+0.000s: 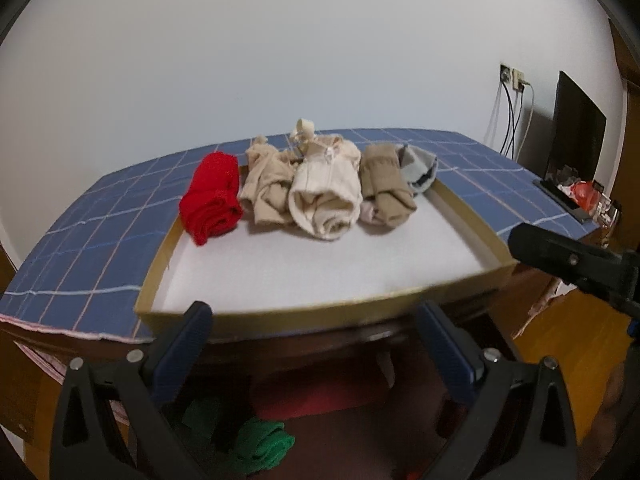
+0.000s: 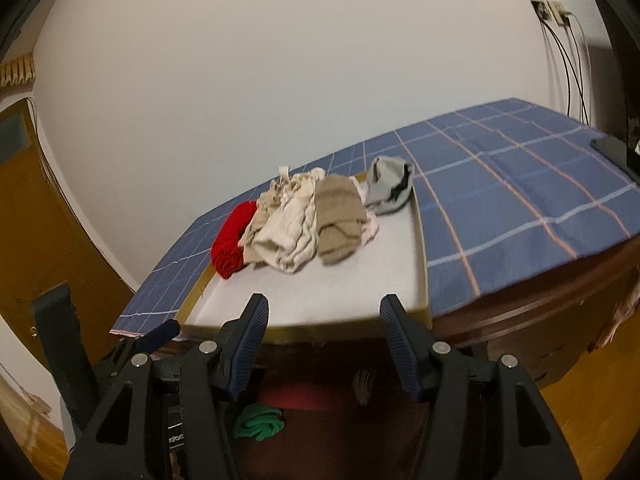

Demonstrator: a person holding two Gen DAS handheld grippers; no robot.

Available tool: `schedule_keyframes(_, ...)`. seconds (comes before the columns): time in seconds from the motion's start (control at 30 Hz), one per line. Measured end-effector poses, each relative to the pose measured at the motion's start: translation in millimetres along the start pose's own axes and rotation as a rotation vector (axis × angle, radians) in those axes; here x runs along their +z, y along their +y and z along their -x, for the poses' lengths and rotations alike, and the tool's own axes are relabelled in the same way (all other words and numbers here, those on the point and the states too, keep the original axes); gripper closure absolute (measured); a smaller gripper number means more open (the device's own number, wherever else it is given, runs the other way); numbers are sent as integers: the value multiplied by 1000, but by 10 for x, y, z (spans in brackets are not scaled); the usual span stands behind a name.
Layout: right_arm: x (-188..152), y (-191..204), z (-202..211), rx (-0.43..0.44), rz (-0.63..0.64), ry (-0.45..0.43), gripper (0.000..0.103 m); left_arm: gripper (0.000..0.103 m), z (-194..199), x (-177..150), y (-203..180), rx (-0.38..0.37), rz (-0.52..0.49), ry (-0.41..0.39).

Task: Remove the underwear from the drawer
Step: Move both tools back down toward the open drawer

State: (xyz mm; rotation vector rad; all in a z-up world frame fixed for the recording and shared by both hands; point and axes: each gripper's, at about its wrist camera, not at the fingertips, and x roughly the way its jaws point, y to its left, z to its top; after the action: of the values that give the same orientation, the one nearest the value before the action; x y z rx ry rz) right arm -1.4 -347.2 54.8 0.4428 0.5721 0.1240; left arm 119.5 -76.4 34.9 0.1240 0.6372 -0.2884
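left gripper (image 1: 316, 320): jaws apart, we hold nothing
right gripper (image 2: 324, 312): jaws apart, empty, touching nothing
drawer (image 1: 280, 310): one, just beyond both
underwear (image 1: 324, 196): we count five rolls, drawer's far end
red roll (image 1: 212, 198): leftmost

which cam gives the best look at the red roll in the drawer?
Left wrist. The red roll lies at the left end of the row, its whole side and rolled end unobstructed. In the right wrist view the red roll sits farther off, smaller, partly hidden behind the beige bundle next to it.
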Motion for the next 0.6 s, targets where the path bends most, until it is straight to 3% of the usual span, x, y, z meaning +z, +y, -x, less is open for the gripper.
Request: schedule_keyframes(0.6, -590, 57, 329, -44, 13, 41, 42, 0, 163, -527, 113, -5, 4, 67)
